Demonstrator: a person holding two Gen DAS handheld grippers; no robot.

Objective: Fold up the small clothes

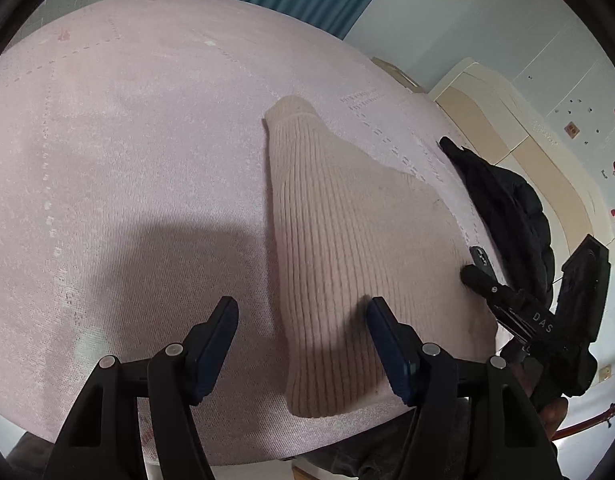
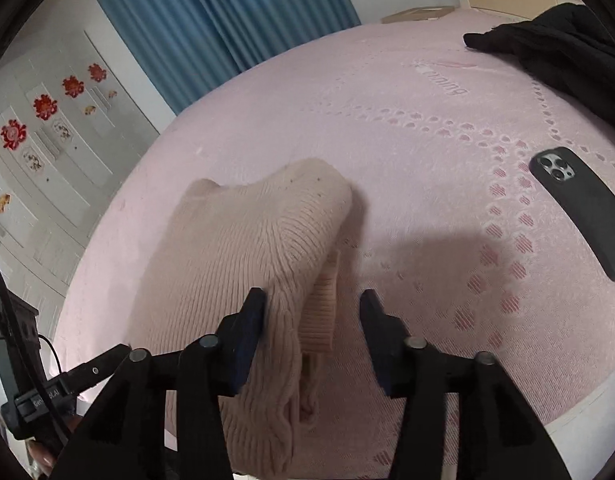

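Pink bedspread across both views, blue curtain behind. Beige ribbed sweater flat near the front edge, partly folded, one layer doubled over the right side. Left gripper open, one finger over bare spread, the other over the knit, nothing clamped. Right gripper open too, left pad touching the folded edge, cuff between the jaws but not pinched. Black phone right of the sweater; black jacket farther back.
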